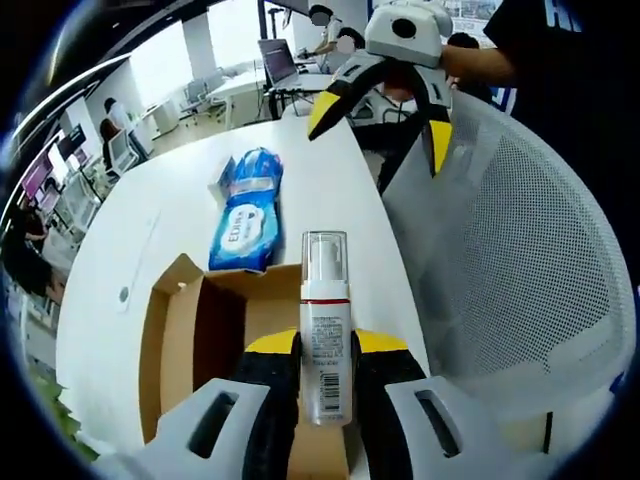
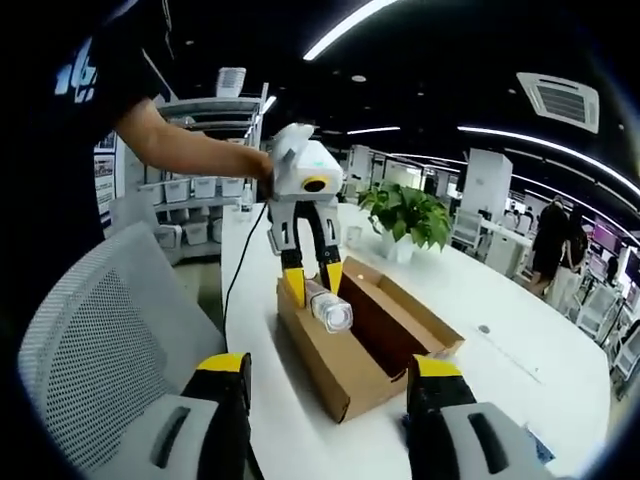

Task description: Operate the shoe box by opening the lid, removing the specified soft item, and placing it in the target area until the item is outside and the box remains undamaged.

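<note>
My left gripper (image 1: 326, 346) is shut on a white pump bottle (image 1: 325, 290) with a clear cap, held over the open brown shoe box (image 1: 170, 340). A soft blue wipes pack (image 1: 247, 210) lies on the white table (image 1: 150, 230) just beyond the box. My right gripper (image 1: 380, 128) hangs open at the far table edge. In the right gripper view, my right gripper (image 2: 330, 367) stands open with nothing between its fingers, short of the box (image 2: 345, 375). There the left gripper (image 2: 314, 282) holds the bottle (image 2: 330, 310) above the box's near end.
A grey mesh chair (image 1: 520, 250) stands against the table's edge, also seen as the chair (image 2: 90, 340) beside my right gripper. A person's arm (image 2: 180, 150) holds the left gripper. A potted plant (image 2: 408, 212) stands behind the box. Desks and people fill the office beyond.
</note>
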`<move>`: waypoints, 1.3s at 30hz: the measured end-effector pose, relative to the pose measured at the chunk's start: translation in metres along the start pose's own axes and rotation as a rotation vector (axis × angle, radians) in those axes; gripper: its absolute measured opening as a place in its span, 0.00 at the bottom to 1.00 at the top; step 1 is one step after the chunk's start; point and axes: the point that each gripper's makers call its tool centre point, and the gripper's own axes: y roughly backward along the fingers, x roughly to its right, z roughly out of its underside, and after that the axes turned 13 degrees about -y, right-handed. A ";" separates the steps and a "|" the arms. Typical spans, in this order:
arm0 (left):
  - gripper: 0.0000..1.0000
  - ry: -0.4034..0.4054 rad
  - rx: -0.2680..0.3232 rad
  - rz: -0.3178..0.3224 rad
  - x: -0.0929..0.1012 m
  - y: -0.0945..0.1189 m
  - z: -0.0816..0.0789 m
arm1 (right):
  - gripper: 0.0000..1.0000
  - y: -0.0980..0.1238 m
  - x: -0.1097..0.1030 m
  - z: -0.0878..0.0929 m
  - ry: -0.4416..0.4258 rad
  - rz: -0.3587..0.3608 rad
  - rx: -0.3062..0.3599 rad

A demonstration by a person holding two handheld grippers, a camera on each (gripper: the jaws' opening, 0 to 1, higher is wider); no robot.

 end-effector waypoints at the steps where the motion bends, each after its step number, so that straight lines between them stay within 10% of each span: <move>1: 0.18 -0.001 0.005 0.004 0.001 0.000 -0.002 | 0.61 -0.002 -0.001 -0.001 0.002 -0.004 -0.001; 19: 0.18 -0.074 0.098 0.067 0.020 -0.010 -0.044 | 0.37 -0.023 -0.019 -0.009 0.067 -0.102 -0.027; 39: 0.18 -0.162 0.158 0.060 0.021 -0.013 -0.056 | 0.16 -0.025 -0.023 -0.006 0.169 -0.102 -0.082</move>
